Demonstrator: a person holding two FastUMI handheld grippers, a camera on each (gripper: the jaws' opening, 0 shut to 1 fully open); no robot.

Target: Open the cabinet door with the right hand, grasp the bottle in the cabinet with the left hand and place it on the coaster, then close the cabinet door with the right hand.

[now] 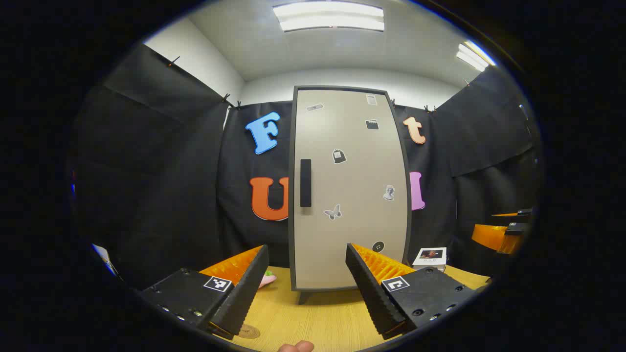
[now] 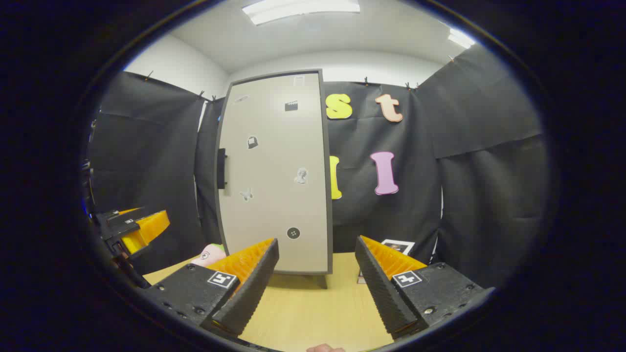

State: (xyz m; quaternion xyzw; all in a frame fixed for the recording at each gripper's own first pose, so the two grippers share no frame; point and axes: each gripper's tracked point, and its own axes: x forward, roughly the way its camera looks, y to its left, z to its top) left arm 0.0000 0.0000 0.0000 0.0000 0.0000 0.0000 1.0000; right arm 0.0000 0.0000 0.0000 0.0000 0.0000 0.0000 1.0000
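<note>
A tall beige cabinet (image 1: 349,190) with a dark frame stands on the wooden table, its door shut and dotted with small stickers. A black vertical handle (image 1: 305,183) sits at the door's left edge. In the right gripper view the same cabinet (image 2: 276,171) and its handle (image 2: 221,168) stand ahead and to the left. My left gripper (image 1: 307,274) is open, well short of the door, with nothing between its fingers. My right gripper (image 2: 317,266) is open too, facing the cabinet's lower right. A round brown coaster (image 1: 248,331) peeks out beside the left gripper's left finger. The bottle is hidden.
A pink and green object (image 1: 267,278) lies left of the cabinet's foot. A small white box (image 1: 430,257) stands to the cabinet's right. The wooden table (image 1: 318,320) spreads in front. The other gripper (image 2: 134,227) shows at the left of the right gripper view.
</note>
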